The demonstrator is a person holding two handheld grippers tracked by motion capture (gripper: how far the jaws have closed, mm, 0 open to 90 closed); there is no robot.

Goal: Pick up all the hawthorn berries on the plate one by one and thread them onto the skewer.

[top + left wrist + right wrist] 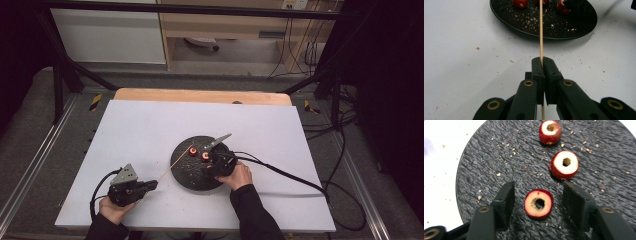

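Inspection of the white table (150, 125) finds a round black slate plate (187, 175) right of centre, its surface strewn with crumbs. Three cored red fruit pieces lie on the plate, each with a pale cut face and a hole through the middle.

Left gripper (543, 62): jaws fully closed on a thin wooden skewer (541, 32), which is clamped between the pads and runs forward from them over the plate's rim. In the high view this gripper (152, 185) sits at the near left of the table, held in the person's left hand, with the skewer (175, 162) slanting up and right toward the plate.

Right gripper (537, 195): jaws partly open, one pad standing on each side of the nearest fruit piece (538, 203) with a visible gap on both sides; neither pad touches it. That piece rests flat on the plate (486, 165), hole upward. The other two pieces, the middle fruit piece (564, 165) and the far fruit piece (550, 132), lie beyond it, apart from one another. In the high view the right gripper (212, 160) hovers over the plate's right half.
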